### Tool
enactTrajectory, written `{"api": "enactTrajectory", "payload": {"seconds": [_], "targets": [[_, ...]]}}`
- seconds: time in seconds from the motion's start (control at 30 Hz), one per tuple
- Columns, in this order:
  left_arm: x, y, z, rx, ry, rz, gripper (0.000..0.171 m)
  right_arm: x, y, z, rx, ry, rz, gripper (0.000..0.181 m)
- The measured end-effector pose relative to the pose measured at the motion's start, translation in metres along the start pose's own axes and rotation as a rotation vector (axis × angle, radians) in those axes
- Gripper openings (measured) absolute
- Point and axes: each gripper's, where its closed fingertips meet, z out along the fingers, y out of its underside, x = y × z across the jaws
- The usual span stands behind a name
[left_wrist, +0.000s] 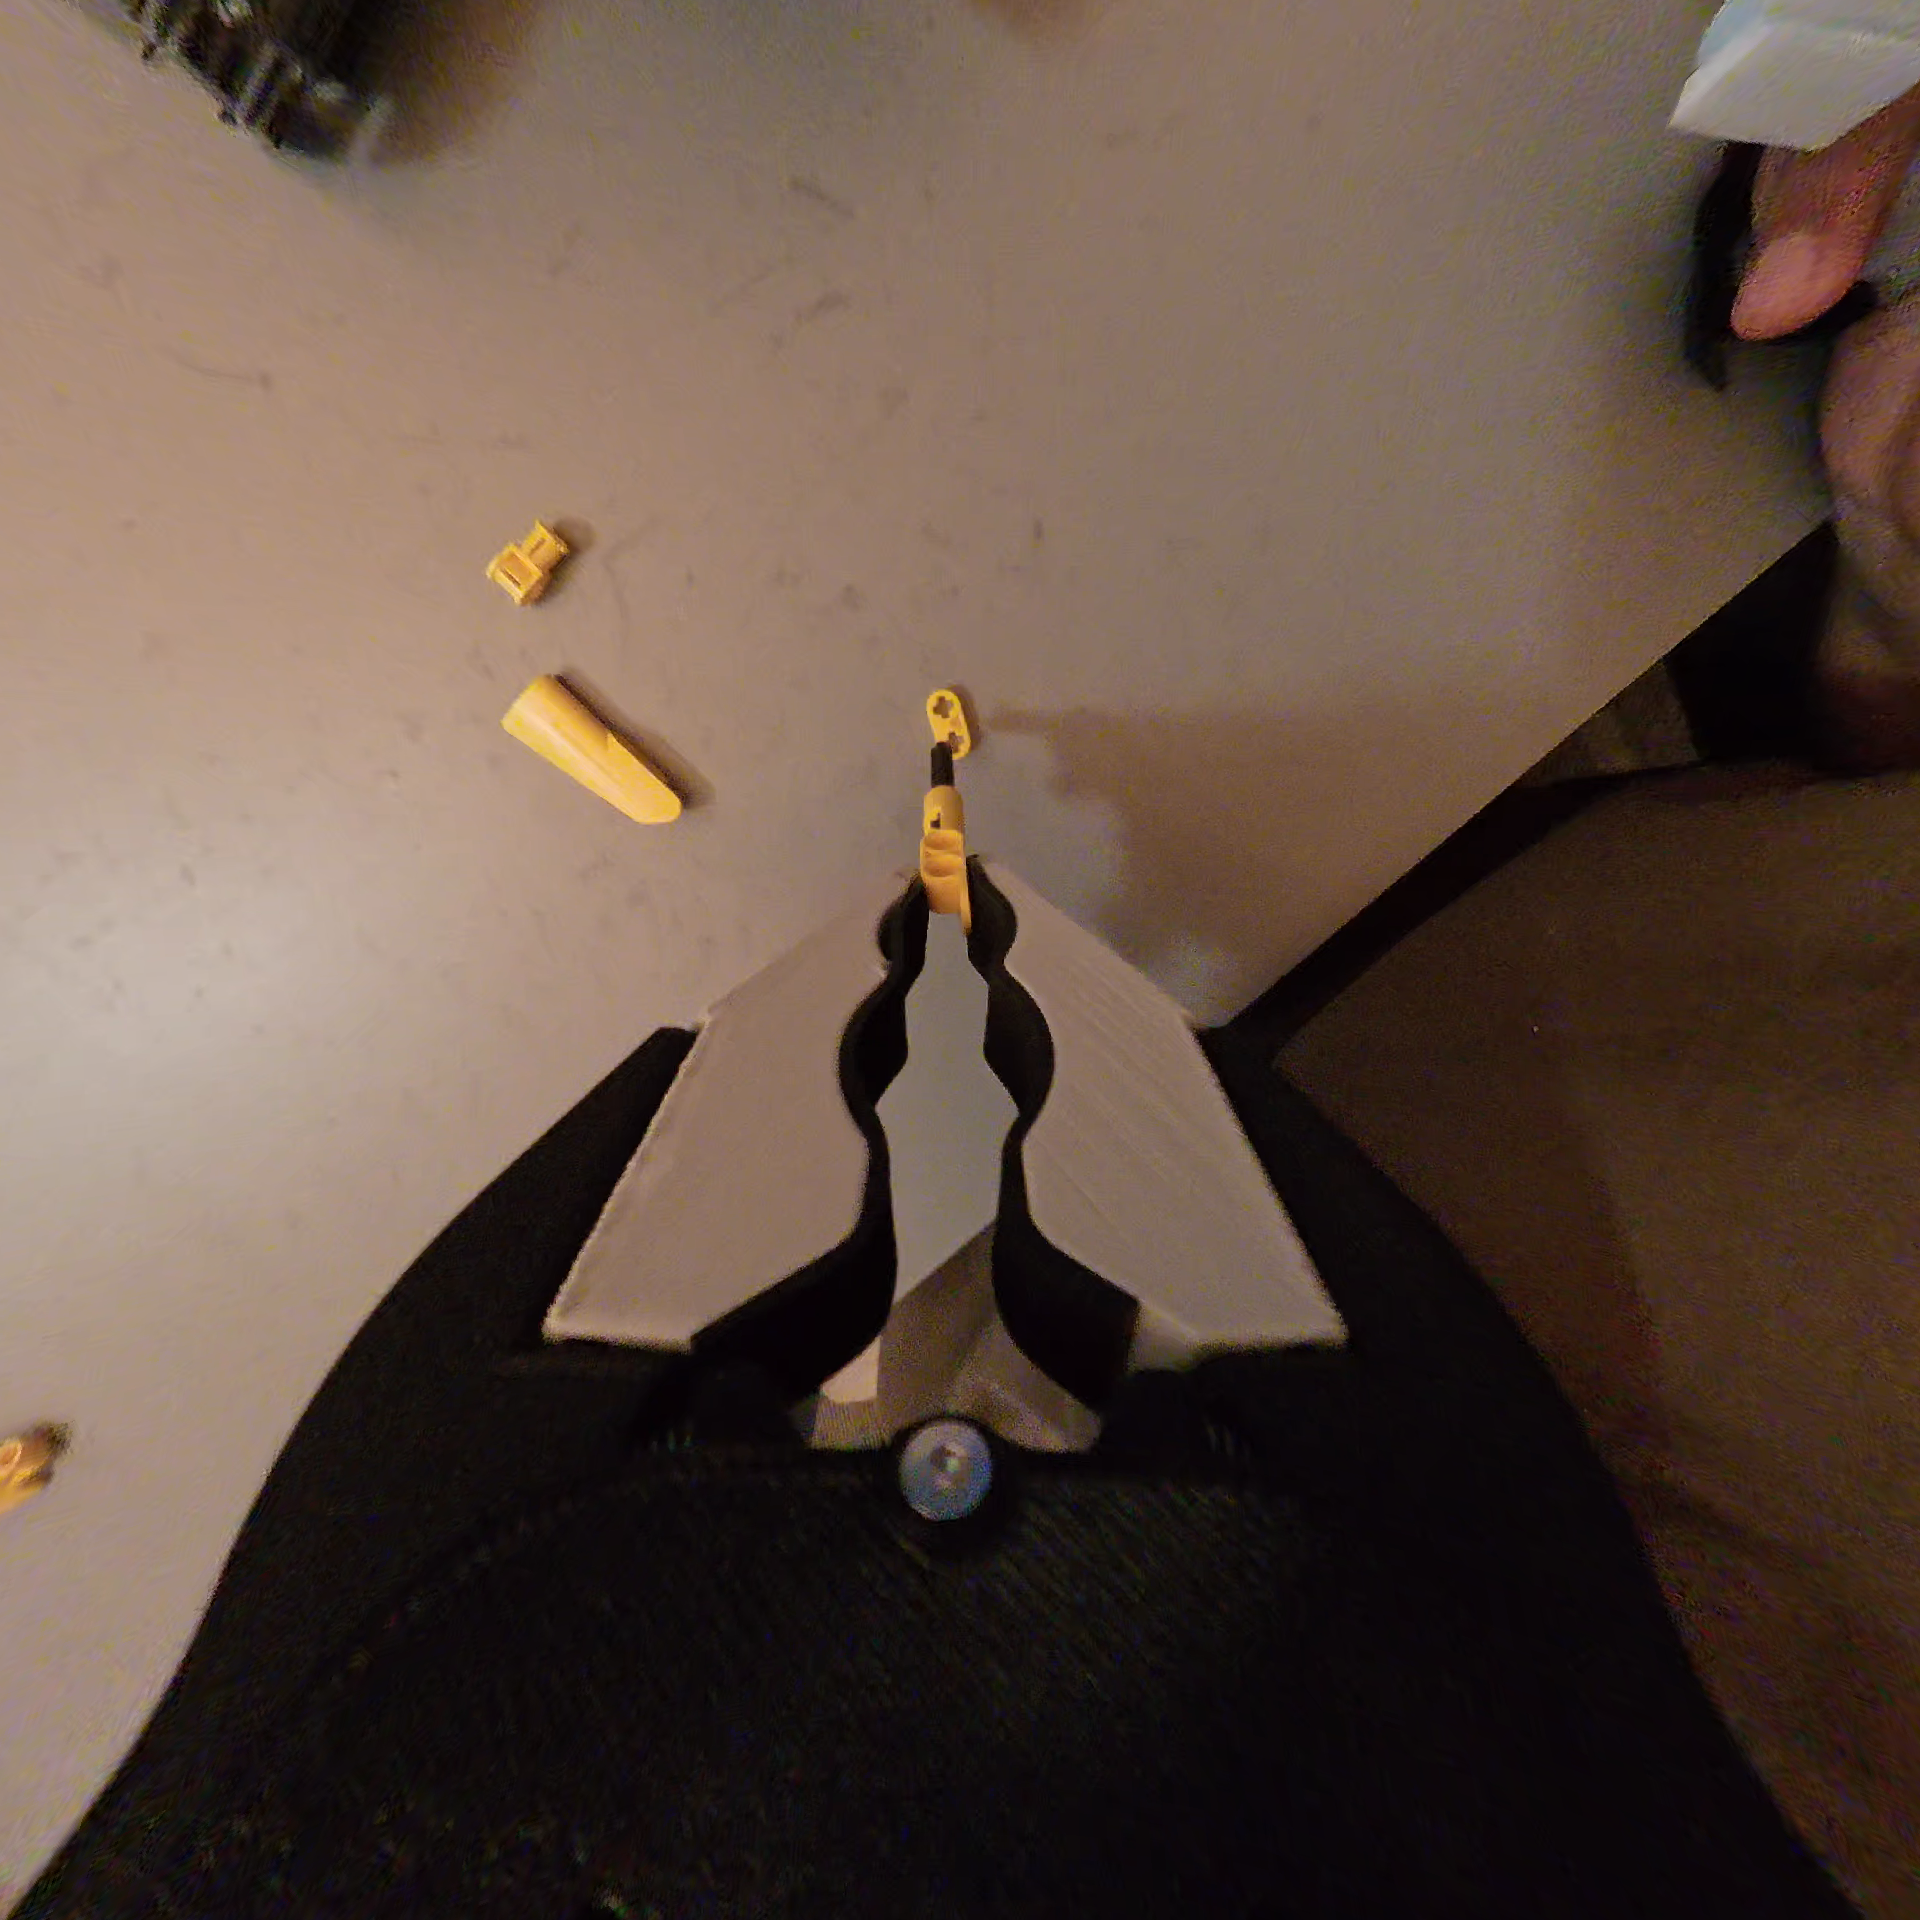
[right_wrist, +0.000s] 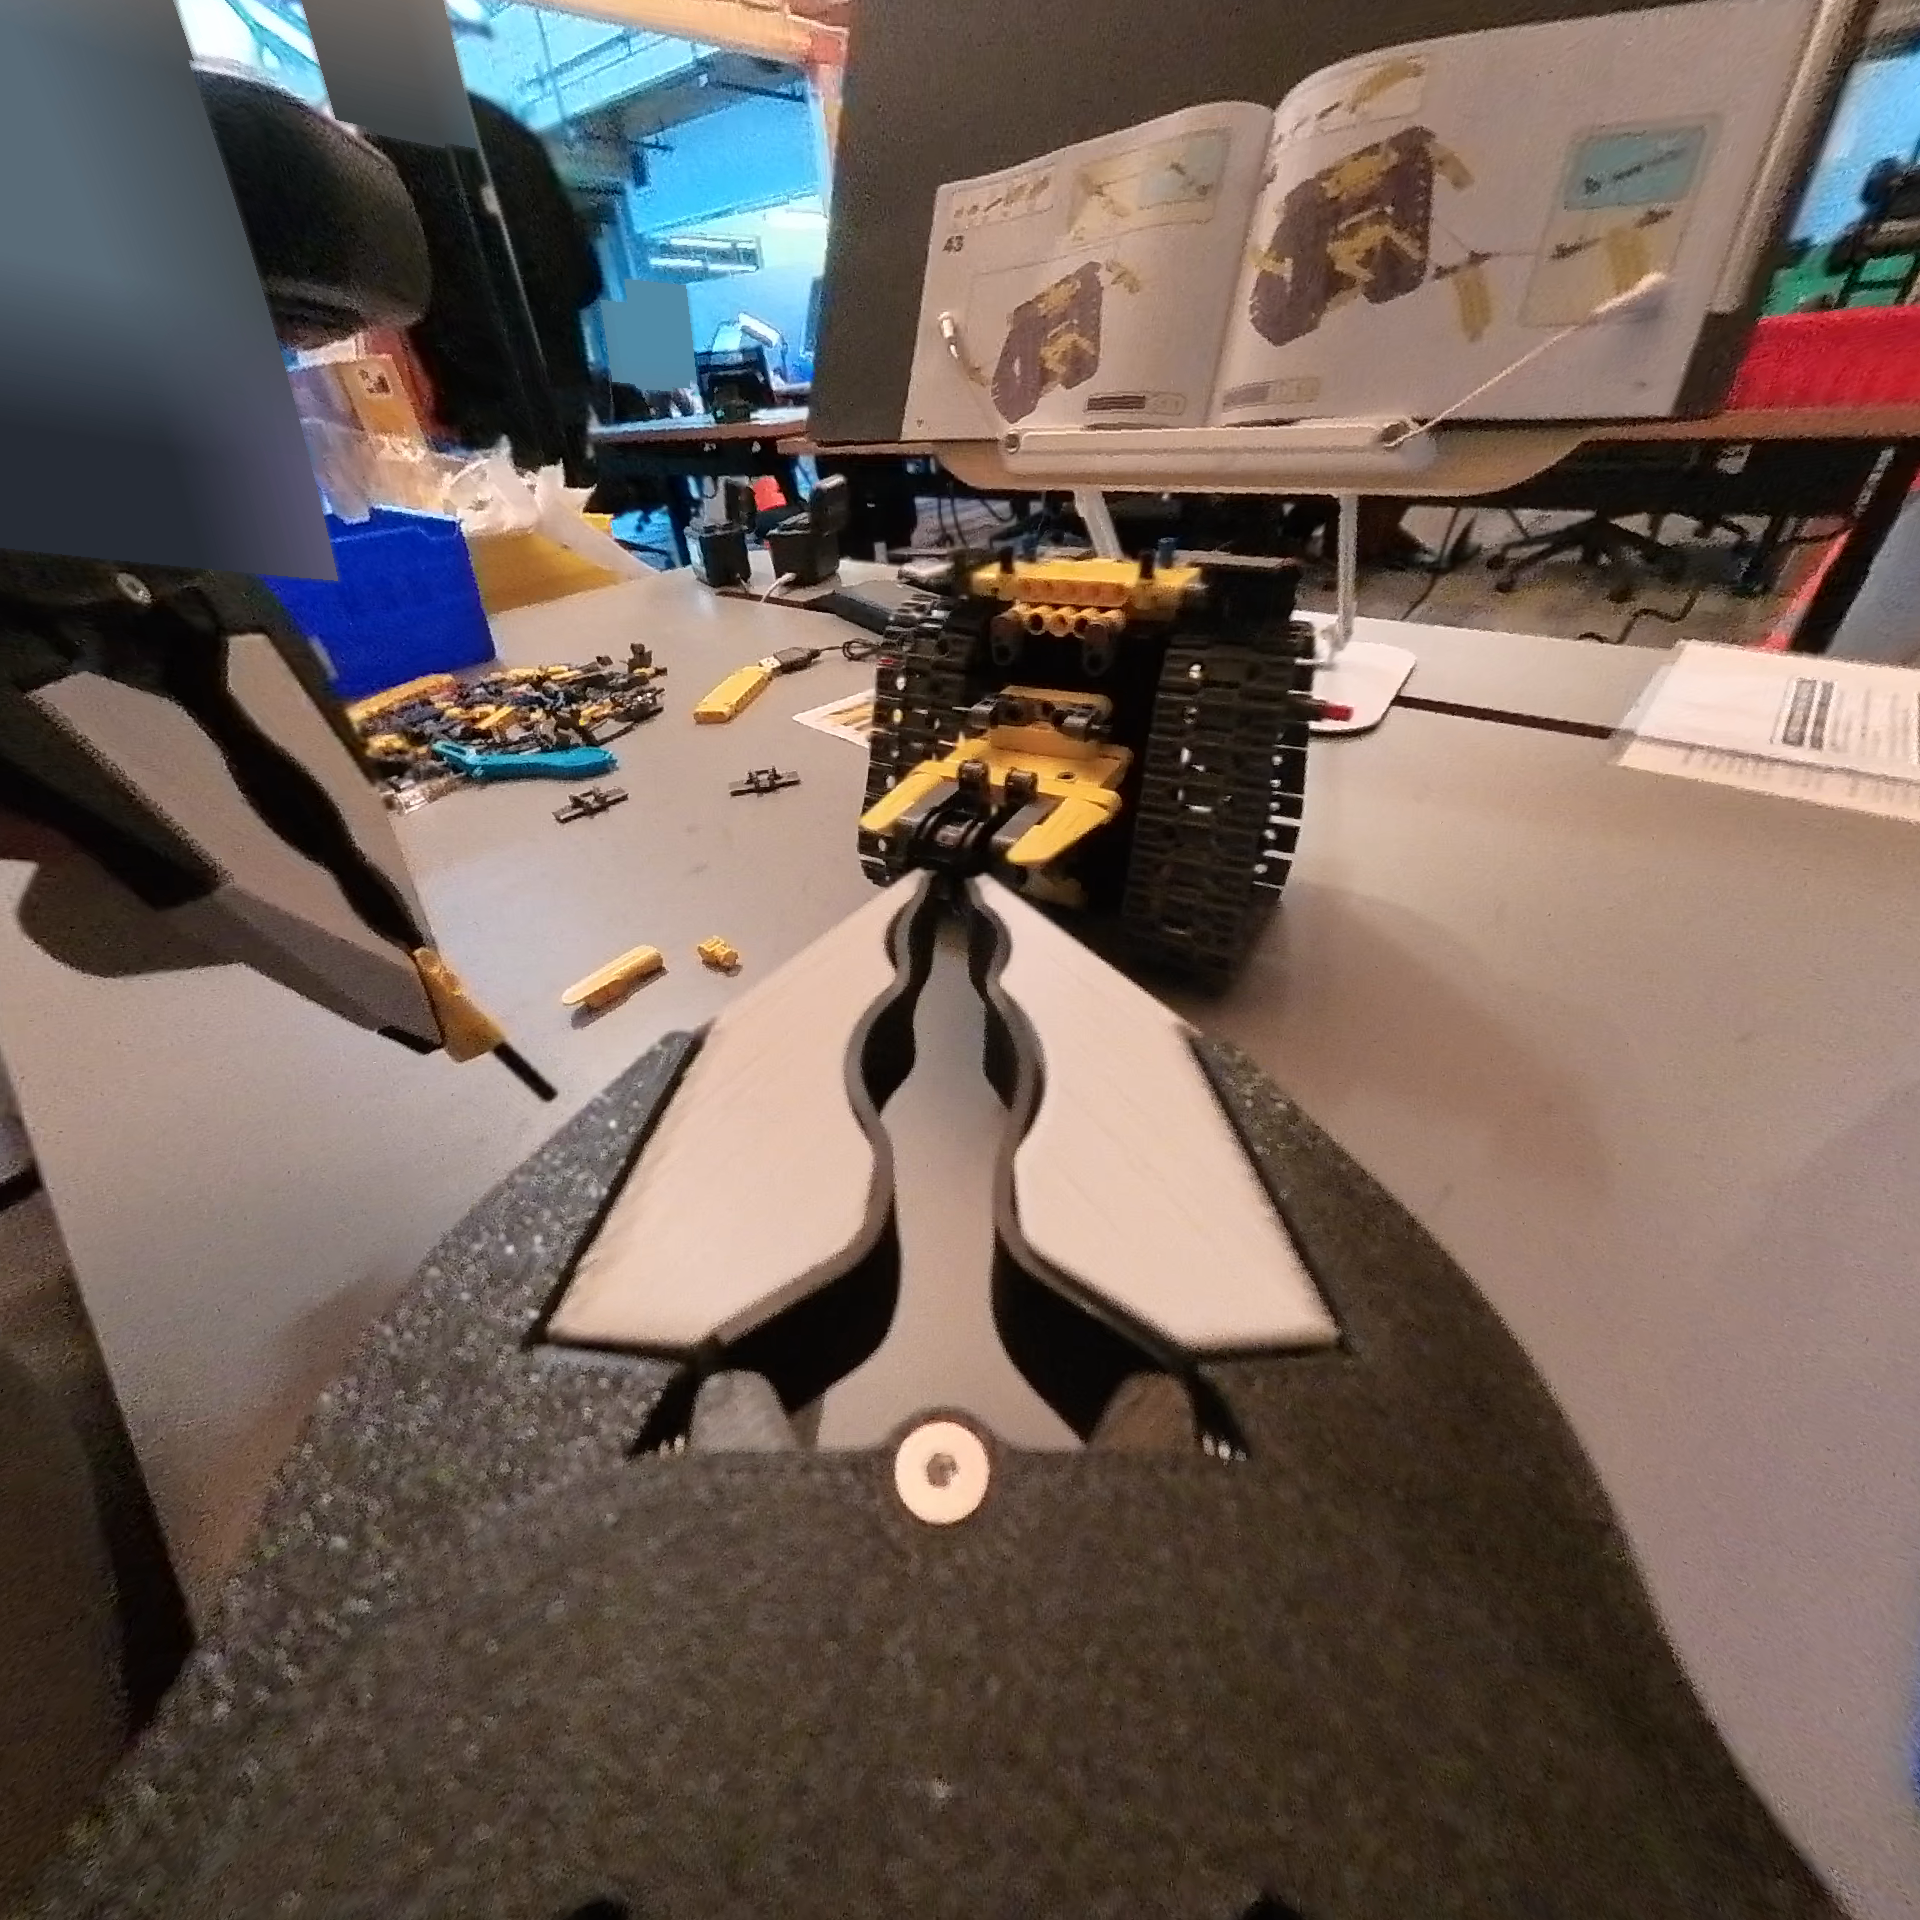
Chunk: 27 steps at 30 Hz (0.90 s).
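Left gripper (left_wrist: 943, 904): two pale grey wedge-shaped fingers (left_wrist: 769, 1132), flat-faced, faintly ribbed with print lines, tapering to narrow tips. Lined on the inner edges with wavy black pads (left_wrist: 883, 1049). Mounted on a broad, curved black body (left_wrist: 935, 1662) of matte, finely textured finish. One round silver screw (left_wrist: 943, 1473) with recessed head, centred just behind the finger roots.

Right gripper (right_wrist: 948, 883): same build. Pale grey fingers (right_wrist: 1132, 1174), black wavy inner lining (right_wrist: 883, 1122), speckled black body (right_wrist: 935, 1714), one silver countersunk screw (right_wrist: 941, 1472) on the midline.

Sleeve (left_wrist: 1797, 73): white cuff, seen at the upper right of the left wrist view.
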Motion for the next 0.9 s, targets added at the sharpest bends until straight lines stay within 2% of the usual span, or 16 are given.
{"api": "enactTrajectory", "payload": {"seconds": [0.17,0.37,0.9], "targets": [[-0.004,-0.005,-0.006,-0.116,-0.077,-0.049,0.005,0.001,0.001,0.001,-0.007,-0.009,0.02,0.004],[0.003,-0.008,0.007,-0.217,-0.084,-0.082,0.004,0.006,0.006,0.004,-0.039,-0.018,0.076,0.003],[0.004,-0.014,0.006,-0.293,-0.126,-0.083,0.004,0.008,0.007,0.003,-0.041,-0.008,0.085,0.003]]}}
